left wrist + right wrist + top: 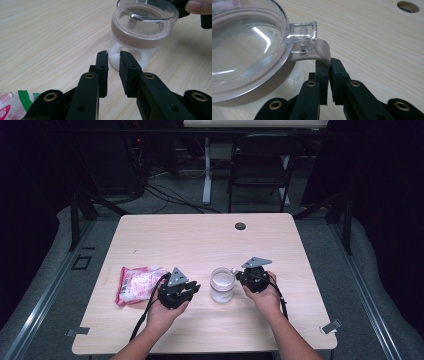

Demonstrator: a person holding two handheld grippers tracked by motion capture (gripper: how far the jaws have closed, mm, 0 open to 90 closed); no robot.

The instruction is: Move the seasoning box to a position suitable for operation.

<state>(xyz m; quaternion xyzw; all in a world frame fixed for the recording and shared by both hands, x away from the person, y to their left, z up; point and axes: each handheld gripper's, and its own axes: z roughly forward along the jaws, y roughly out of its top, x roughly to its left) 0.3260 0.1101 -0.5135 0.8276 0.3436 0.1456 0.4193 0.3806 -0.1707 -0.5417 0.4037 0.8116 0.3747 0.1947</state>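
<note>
A clear jar (221, 285) with white powder in its lower part stands on the table between my two grippers. In the left gripper view the jar (142, 32) has a brown seal band under a clear lid. My left gripper (113, 53) points at its base, jaws a narrow gap apart with nothing between them; from above the left gripper (195, 288) sits just left of the jar. My right gripper (329, 61) is shut on the tan rubber tab (322, 51) that hangs below the lid's clear latch (303, 37). Seen from above, the right gripper (240, 277) is at the jar's right side.
A pink and white snack bag (137, 282) lies left of my left hand, and its corner (12, 105) is at the lower left of the left gripper view. A cable hole (240, 226) sits near the table's far edge. A black chair (260, 162) stands beyond the wooden table (200, 240).
</note>
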